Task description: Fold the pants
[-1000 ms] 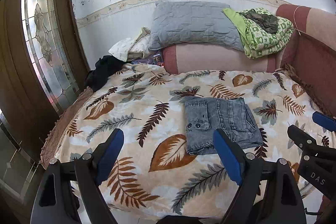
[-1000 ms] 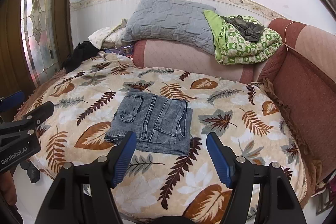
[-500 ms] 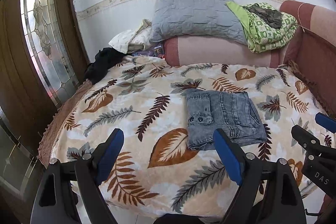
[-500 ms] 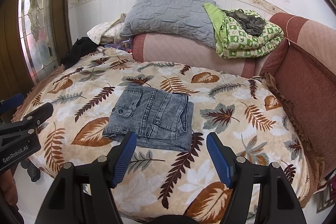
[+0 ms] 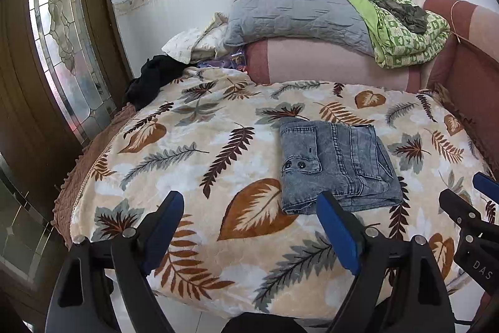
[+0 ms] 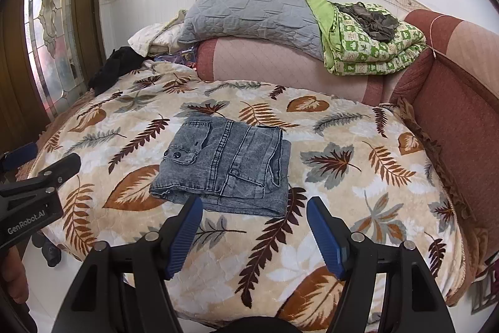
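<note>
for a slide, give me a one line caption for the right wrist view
Folded grey denim pants lie on a leaf-print blanket, the right gripper open and empty just short of them.

Denim pants [image 5: 336, 167] [image 6: 224, 167]: grey-blue acid-washed fabric, folded into a compact, roughly rectangular stack of several layers. Flap pocket with two dark snap buttons on top at the left; darker double-stitched seams running across the upper layer. Lying flat on the leaf-patterned blanket [image 5: 193, 177] [image 6: 358, 192], nearer its front edge than the back, right of centre in the left wrist view.
</note>
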The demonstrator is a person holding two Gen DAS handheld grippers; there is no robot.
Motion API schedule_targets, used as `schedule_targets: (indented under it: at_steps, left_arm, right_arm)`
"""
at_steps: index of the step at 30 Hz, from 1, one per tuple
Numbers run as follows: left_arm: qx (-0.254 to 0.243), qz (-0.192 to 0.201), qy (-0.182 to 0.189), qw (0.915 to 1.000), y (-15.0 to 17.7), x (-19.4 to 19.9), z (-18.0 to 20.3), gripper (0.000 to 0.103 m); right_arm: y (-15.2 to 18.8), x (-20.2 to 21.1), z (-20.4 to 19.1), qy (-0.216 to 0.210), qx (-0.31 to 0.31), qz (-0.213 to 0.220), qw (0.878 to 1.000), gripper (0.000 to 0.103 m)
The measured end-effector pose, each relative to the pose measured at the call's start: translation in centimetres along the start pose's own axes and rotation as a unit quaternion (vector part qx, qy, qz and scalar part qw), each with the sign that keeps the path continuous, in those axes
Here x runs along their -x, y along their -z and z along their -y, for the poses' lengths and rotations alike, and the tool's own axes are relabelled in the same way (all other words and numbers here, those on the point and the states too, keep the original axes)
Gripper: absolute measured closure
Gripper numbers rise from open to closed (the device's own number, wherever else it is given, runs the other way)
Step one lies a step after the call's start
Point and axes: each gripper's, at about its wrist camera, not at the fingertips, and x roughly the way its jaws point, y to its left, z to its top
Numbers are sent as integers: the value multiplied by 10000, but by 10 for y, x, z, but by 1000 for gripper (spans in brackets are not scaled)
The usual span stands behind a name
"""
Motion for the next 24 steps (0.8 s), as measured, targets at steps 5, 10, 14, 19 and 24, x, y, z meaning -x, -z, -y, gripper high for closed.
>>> schedule_targets:
  at_steps: [5, 10, 14, 19, 24]
  left_arm:
    - [-19, 72, 35, 10000, -1, 7, 0, 16]
    - [-17, 166, 98, 9998, 0, 18, 0, 16]
    - [-15, 268, 136, 9995, 0, 29, -1, 16]
    - [32, 383, 174, 9991, 0, 41, -4, 16]
    - [69, 535, 275, 9982, -4, 54, -2, 16]
  right_arm:
    - [1, 6, 3, -25, -52, 43, 10000, 30]
    - [1, 18, 3, -19, -37, 137, 9999, 30]
    - [0, 25, 2, -27, -52, 193, 9998, 30]
    - [0, 37, -2, -18, -18, 283, 9996, 30]
    - [2, 52, 0, 6, 18, 377, 9993, 30]
